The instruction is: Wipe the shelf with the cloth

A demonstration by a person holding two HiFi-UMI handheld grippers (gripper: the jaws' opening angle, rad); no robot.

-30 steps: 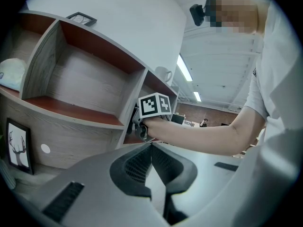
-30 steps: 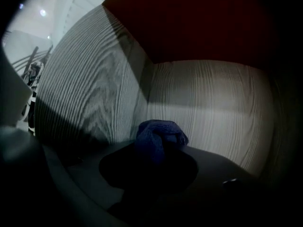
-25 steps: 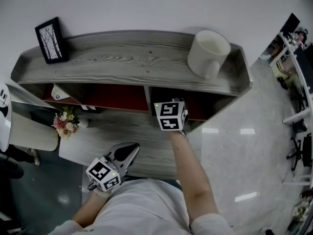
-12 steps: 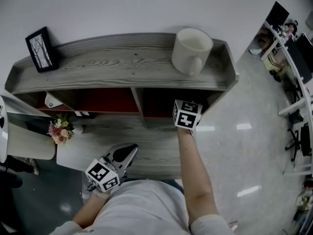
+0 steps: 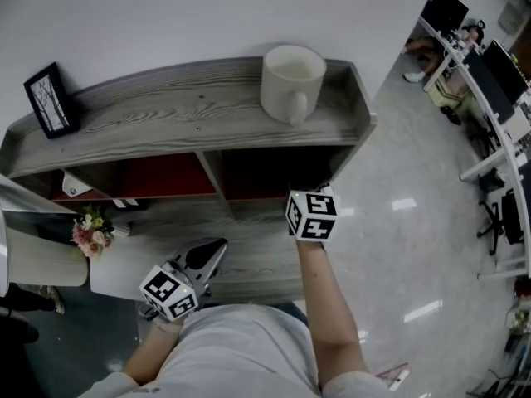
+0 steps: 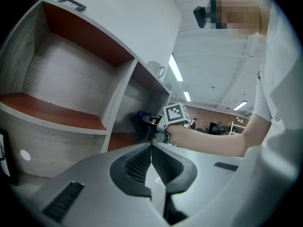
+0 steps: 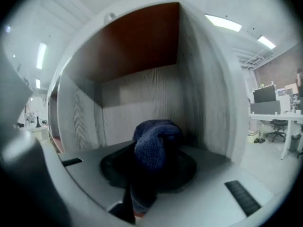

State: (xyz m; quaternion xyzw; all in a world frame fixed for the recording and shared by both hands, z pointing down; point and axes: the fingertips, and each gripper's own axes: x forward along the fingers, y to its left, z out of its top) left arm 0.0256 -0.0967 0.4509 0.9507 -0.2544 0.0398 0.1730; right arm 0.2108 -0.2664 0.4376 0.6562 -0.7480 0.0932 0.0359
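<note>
Right gripper view, cloth (image 7: 154,143) clamped between jaws

cloth (image 7: 154,148): blue, bunched, right compartment | shelf (image 5: 191,106): grey wood

The cloth (image 7: 154,148) is dark blue, the shelf (image 5: 182,110) grey wood-grain with red-brown panels (image 5: 162,177), the mug (image 5: 286,81) cream.

Right gripper (image 5: 313,213) at shelf (image 5: 166,110) right compartment; mug (image 5: 290,80) on top.
</note>
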